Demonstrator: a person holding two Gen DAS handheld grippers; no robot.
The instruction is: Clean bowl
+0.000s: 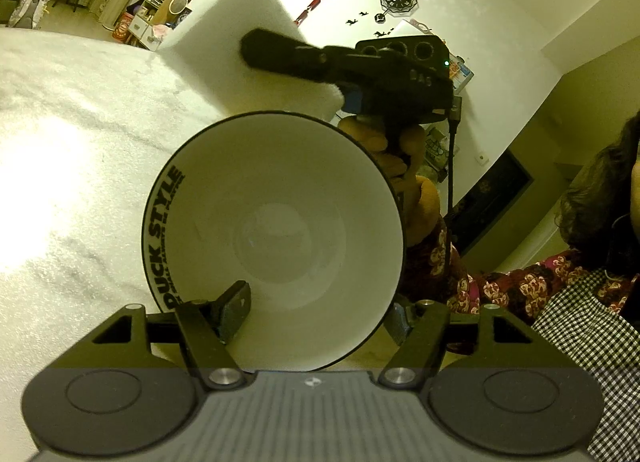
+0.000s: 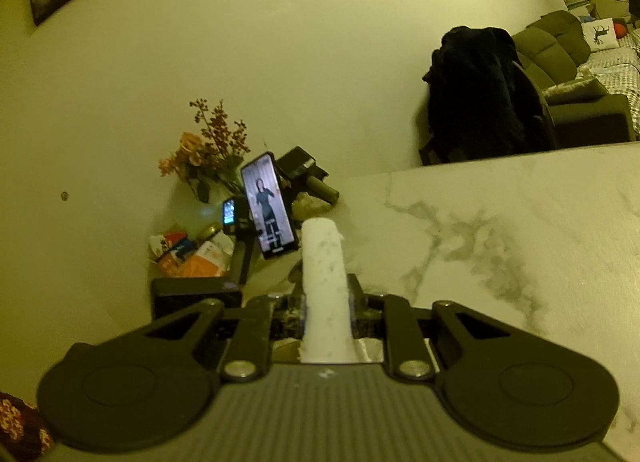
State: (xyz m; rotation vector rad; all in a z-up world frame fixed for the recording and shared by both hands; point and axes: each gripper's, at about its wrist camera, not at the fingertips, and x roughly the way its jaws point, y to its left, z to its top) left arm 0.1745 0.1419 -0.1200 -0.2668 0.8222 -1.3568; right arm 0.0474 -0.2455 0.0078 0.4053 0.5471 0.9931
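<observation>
A white bowl (image 1: 276,222) with a black rim and "DUCK STYLE" lettering is tipped with its mouth toward the left wrist camera, above the marble table (image 1: 80,150). My left gripper (image 1: 318,316) is closed on its lower part, with one finger (image 1: 236,310) inside the bowl and the other outside the right rim. Just beyond the bowl's top rim is my right gripper (image 1: 272,54), held by a hand and shut on a white sponge (image 1: 236,42). In the right wrist view the sponge (image 2: 322,262) stands edge-on between the right gripper's (image 2: 326,302) jaws.
A phone (image 2: 270,208) on a stand, a flower vase (image 2: 208,166) and small packets stand at the table's far end by the wall. A dark coat (image 2: 480,98) hangs over a chair past the table edge. The person's patterned sleeve (image 1: 520,286) is at right.
</observation>
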